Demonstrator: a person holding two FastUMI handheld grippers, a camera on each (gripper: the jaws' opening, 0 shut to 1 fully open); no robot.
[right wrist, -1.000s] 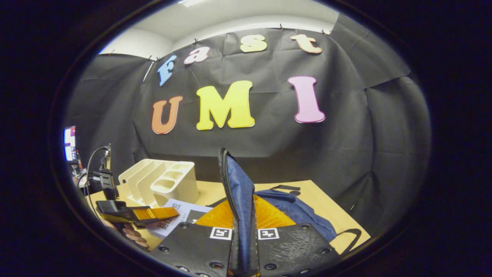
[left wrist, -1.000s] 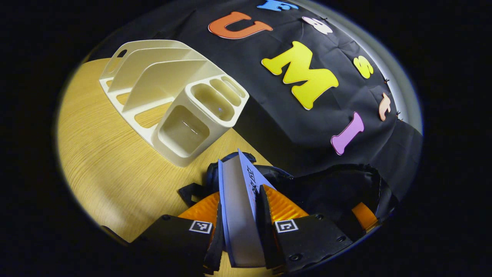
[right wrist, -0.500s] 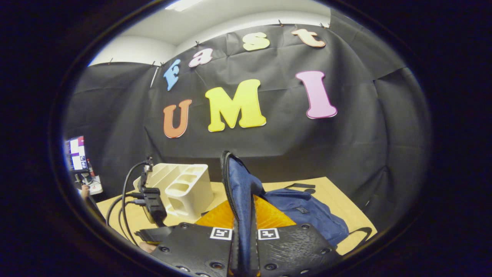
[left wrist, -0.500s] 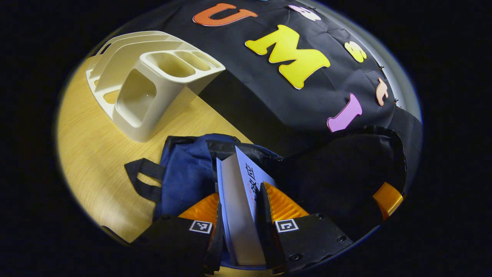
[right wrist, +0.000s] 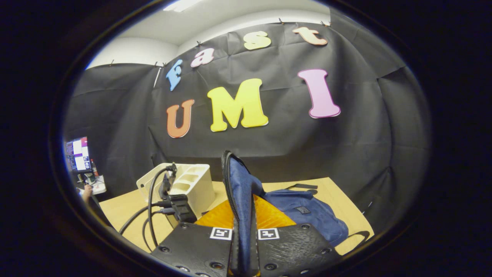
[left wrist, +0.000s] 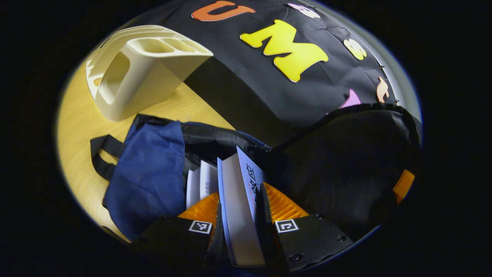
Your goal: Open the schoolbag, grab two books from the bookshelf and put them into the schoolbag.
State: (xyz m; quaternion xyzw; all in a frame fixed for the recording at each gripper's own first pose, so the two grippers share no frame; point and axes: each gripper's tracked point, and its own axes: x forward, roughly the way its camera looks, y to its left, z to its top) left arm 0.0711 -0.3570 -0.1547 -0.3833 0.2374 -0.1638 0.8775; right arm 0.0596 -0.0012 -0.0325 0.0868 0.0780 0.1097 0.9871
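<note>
**Two books, one schoolbag, one bookshelf**

In the left gripper view, the left gripper [left wrist: 239,215] stands at the bottom centre, its two ribbed fingers [left wrist: 283,206] clamped on one book [left wrist: 240,215]: a thick, flat block with a pale page edge, a thin blue cover line and dark print on the upper face. Its far end points into the mouth of the schoolbag [left wrist: 148,177]. A second book [left wrist: 202,181], also pale-edged, lies just left of the first inside the opening, partly behind the left finger. That makes two books counted.

The single schoolbag is soft navy cloth with a black lining and a black webbing strap [left wrist: 100,156] looping out at centre left. Its raised flap [left wrist: 346,161] fills the right of the frame as a dark, matte curve edged by a zipper.

One bookshelf [left wrist: 132,73] sits at upper left on the table [left wrist: 77,127], well apart from the book. It is smooth cream plastic with rounded corners, several cup-like compartments on top and a cut-out in its side. The table is light wood with a fine grain.

In the right gripper view, the right gripper [right wrist: 244,242] at bottom centre is closed on the bag's upright blue flap edge [right wrist: 240,192], both fingers pressing the cloth. The rest of the bag lies slumped on the table at centre right.
</note>
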